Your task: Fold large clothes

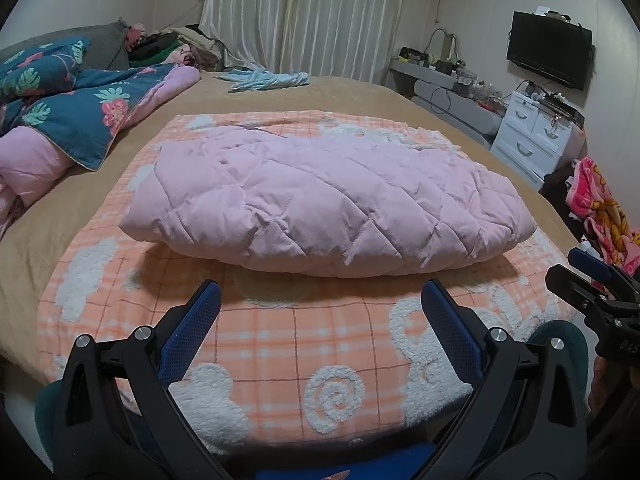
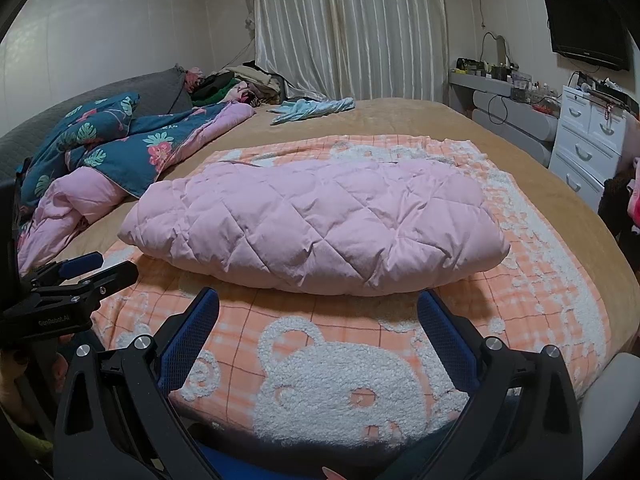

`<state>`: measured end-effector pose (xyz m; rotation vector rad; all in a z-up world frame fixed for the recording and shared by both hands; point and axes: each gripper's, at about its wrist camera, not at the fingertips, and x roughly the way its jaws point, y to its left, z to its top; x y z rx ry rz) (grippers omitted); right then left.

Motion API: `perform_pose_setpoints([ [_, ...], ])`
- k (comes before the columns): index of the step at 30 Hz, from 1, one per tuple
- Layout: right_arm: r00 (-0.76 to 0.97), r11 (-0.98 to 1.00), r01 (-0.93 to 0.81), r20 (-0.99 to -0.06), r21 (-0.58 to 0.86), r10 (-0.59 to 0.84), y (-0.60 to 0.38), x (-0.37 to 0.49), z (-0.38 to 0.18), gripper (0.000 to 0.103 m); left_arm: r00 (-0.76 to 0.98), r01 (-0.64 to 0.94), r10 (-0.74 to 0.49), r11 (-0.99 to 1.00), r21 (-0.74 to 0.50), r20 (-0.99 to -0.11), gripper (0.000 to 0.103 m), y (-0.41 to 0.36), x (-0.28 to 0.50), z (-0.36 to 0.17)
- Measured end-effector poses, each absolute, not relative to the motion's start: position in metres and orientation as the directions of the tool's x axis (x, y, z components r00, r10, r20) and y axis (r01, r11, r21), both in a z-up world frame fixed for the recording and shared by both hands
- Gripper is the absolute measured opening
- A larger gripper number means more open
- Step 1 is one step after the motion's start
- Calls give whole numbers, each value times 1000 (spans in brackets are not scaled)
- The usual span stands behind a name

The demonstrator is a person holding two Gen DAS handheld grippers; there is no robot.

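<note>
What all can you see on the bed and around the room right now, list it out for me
quilted garment: one, pale pink, folded into a bundle on the orange blanket
blanket: one, orange check with white bears, spread on the bed
bed cover: one, tan, under everything
floral duvet: one, teal and pink, bunched at the left of the bed
light blue cloth: one, far side of the bed
clothes pile: mixed colours, by the curtain
curtain: cream, back wall
TV: one, black, on the right wall
drawer unit: one, white, right of the bed
left tool: open, empty, before the garment
right tool: open, empty, before the garment
</note>
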<state>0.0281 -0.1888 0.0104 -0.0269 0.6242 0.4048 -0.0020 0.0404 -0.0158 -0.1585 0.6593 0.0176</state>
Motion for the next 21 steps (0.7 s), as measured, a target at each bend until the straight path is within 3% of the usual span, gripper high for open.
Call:
perform_pose_setpoints([
  [21,737,923,-373,-573,97,358,-189,28,11,99,798,-77,-12,989,-123,-603,94,39,-4,-11],
])
